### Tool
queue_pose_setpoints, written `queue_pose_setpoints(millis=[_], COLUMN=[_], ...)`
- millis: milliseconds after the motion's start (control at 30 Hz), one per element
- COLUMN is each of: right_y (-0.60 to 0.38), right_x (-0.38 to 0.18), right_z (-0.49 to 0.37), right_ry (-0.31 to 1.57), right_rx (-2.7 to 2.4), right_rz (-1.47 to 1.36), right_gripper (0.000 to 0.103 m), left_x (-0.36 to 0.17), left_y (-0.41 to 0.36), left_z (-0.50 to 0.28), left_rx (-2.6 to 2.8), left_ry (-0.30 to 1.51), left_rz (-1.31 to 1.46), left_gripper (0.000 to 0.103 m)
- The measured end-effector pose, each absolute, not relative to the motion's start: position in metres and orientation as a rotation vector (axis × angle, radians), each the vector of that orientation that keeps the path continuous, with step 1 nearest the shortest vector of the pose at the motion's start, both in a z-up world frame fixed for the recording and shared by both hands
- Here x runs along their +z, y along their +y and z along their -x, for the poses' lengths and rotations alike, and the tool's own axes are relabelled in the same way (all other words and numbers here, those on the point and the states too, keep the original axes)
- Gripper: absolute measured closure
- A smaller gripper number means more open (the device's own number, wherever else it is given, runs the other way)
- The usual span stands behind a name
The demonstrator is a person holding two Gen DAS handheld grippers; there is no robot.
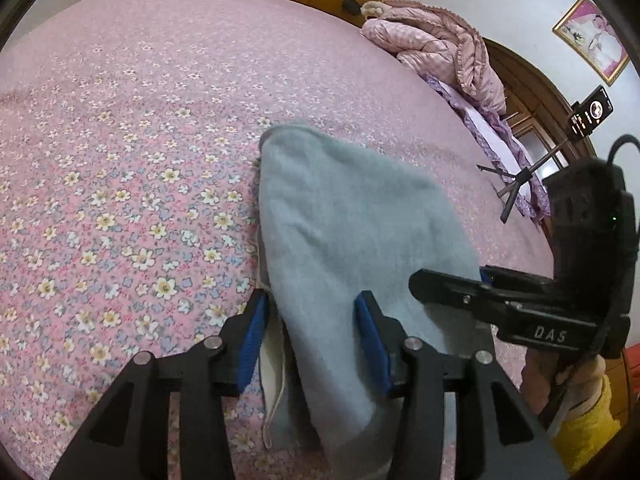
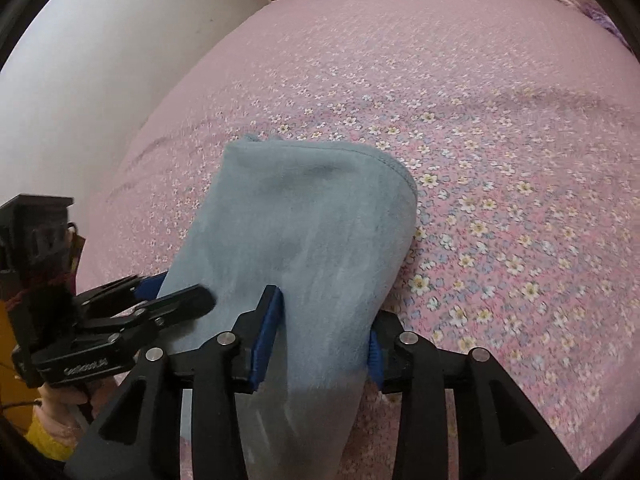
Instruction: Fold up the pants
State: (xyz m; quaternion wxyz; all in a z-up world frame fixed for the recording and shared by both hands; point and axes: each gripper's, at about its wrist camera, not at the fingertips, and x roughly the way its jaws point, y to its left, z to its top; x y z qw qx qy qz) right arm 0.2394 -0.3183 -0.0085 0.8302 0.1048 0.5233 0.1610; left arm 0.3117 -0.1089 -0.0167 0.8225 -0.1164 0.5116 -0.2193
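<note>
Light blue-grey pants [image 1: 352, 220] lie folded in a bundle on the pink flowered bed sheet [image 1: 120, 140]; a white inner edge shows at the near left. My left gripper [image 1: 316, 340] is open, its blue pads [image 1: 252, 340] on either side of the near end of the pants. My right gripper [image 2: 320, 340] is also open and straddles the near end of the pants [image 2: 304, 220]. Each gripper shows in the other's view, the right one [image 1: 452, 284] and the left one [image 2: 176, 296], both at the cloth's edge.
A pink quilt [image 1: 436, 44] is heaped at the far right of the bed, with purple bedding beside it. A phone on a tripod [image 1: 592, 112] stands past the bed's right edge. A white wall [image 2: 100, 60] runs along the bed's left side.
</note>
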Motion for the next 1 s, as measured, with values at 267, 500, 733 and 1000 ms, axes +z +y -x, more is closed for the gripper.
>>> queue_pose_setpoints(millis=[267,500,733,1000], right_y=[-0.324,-0.318,-0.322,-0.315], right_x=[0.005,-0.011,-0.017,-0.006], right_z=[-0.192,-0.155,-0.143,-0.122], right_ry=[1.077,1.093,1.075,1.034], right_rx=[0.294,0.273,0.247,0.216], right_rz=[-0.202,-0.187,-0.229,-0.124], right_gripper=[0.064,0.064,0.064,0.064], left_x=[0.005,0.002,-0.011,-0.001], left_y=[-0.093,-0.085,-0.084,-0.086], left_z=[-0.259,-0.228,-0.218,-0.202], left_rx=[-0.460,-0.416,-0.393,-0.354], left_ry=[1.094,1.101,1.113,1.073], left_rz=[0.173,0.129,0.125,0.110], left_gripper=[0.055,0.054,0.048,0.045])
